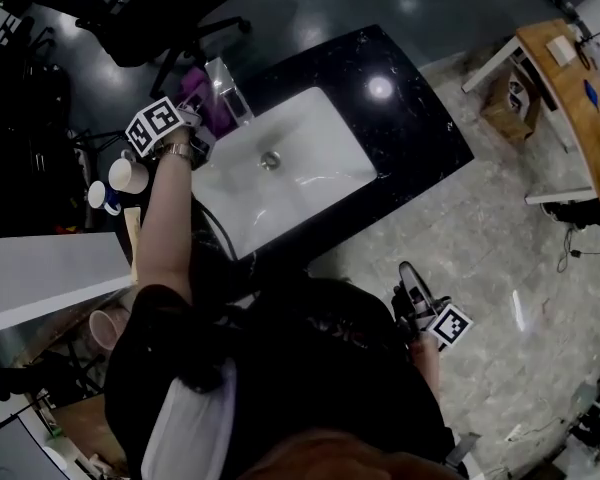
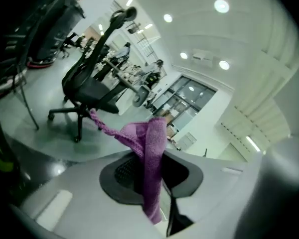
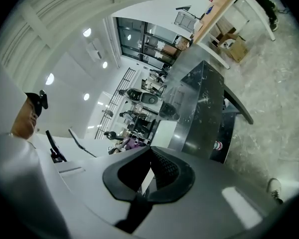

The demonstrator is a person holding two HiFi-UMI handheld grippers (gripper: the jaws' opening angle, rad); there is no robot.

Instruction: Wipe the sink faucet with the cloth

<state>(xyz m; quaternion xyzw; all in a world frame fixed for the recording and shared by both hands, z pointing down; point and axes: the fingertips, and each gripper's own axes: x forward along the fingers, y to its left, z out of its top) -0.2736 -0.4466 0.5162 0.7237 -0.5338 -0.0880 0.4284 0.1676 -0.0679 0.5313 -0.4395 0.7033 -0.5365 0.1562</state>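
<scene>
Filling mid-frame, a black marble counter (image 1: 420, 118) holds a white sink (image 1: 320, 133); office chair (image 1: 170, 13) upper left; left gripper (image 2: 150, 178) pinches limp purple cloth (image 2: 155, 146); right gripper (image 3: 147, 176) closed, empty.

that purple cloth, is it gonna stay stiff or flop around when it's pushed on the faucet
Probably floppy: the purple cloth folds and hangs limp where the left hand-held gripper pinches it, a thin tail trailing sideways. Likely light, since it drapes without pulling loose. Its knitted surface should grip rather than slip.

Purple cloth (image 2: 153, 158), white sink (image 1: 320, 138), black speckled counter (image 1: 420, 118)
</scene>
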